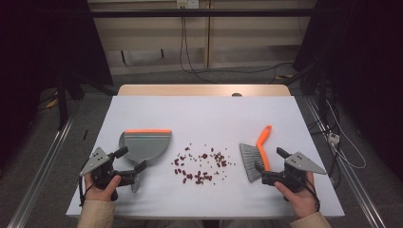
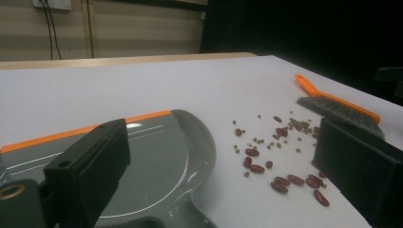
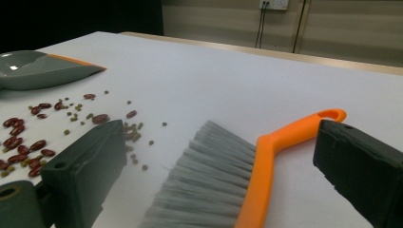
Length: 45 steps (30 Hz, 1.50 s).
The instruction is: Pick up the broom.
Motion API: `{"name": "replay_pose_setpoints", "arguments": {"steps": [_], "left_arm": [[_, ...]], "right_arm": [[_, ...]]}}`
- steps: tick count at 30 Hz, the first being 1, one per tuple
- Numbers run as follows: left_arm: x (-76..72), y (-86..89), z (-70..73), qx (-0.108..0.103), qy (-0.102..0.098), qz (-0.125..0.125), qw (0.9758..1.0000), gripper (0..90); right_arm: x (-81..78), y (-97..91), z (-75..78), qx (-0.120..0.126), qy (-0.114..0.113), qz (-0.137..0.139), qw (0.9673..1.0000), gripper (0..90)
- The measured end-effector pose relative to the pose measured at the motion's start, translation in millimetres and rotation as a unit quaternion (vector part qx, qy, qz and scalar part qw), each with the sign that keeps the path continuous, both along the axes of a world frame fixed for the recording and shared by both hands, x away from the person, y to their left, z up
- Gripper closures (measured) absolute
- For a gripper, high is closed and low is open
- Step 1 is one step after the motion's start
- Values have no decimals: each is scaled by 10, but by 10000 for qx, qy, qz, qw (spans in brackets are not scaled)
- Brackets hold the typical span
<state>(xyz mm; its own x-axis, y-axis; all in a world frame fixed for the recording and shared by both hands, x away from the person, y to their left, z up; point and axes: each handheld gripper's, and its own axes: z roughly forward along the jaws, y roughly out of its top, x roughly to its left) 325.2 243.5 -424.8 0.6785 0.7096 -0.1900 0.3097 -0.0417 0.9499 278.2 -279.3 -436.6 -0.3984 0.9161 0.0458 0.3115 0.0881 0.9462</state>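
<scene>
Setting: a white table (image 1: 204,114) seen from above, with a person's two hands coming in from the near edge, each holding a two-jaw gripper.
Spill: red beans and smaller greenish ones (image 1: 199,166) lay scattered at the middle of the table, between the two tools.
Dustpan: a grey dustpan (image 1: 145,145) with an orange lip lay left of the spill, lip turned away from the person and its handle pointing back toward the left hand.
Brush: a grey-bristled brush (image 1: 252,159) with an orange handle lay right of the spill, its handle running away toward the far side of the table.
Left gripper: the left gripper (image 1: 130,164) stood wide open over the near part of the dustpan, one jaw on each side of the handle, gripping nothing.
Right gripper: the right gripper (image 1: 270,159) was also wide open, its jaws straddling the brush where the bristles meet the handle (no pad pressed on it yet).
Step in hand: by my reading, the reach to pick up both tools, before any sweeping.
Next move: each gripper would need to lower and close squarely on its handle, firmly enough that the tool does not twist; the dustpan's lip would then have to face the beans.
</scene>
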Motion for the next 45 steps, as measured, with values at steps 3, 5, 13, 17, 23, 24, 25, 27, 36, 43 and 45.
{"name": "replay_pose_setpoints", "arguments": {"steps": [3,5,13,17,23,24,25,27,36,43,45], "left_arm": [[0,-2,-1,19,-5,-25,10000,47],[1,0,-1,-15,1,-20,10000,47],[8,20,-11,-44,15,-28,10000,47],[11,22,-15,-46,27,-25,10000,47],[12,19,-12,-25,25,-36,10000,47],[12,19,-13,-23,30,-31,10000,47],[13,18,-15,-23,38,-35,10000,47],[13,17,-19,-24,48,-48,10000,47],[11,19,-23,-42,70,-33,10000,47],[-2,12,-27,22,87,-72,9999,47],[-7,22,-25,21,77,-55,10000,47]], "right_arm": [[158,-8,33,-43,158,-180,9997,38],[242,-4,42,-93,224,-297,9993,46],[605,33,10,-313,628,-647,9954,61],[776,29,-53,-337,892,-868,9916,78],[954,32,-93,-509,1172,-1195,9846,105],[976,32,-100,-541,1230,-1238,9832,122],[997,29,-109,-576,1300,-1267,9817,133],[1024,31,-131,-534,1390,-1325,9799,133],[1083,54,-237,-675,1835,-1488,9693,172],[1112,43,-273,-730,2060,-1487,9644,275],[1116,49,-270,-763,2073,-1464,9642,309]]}}
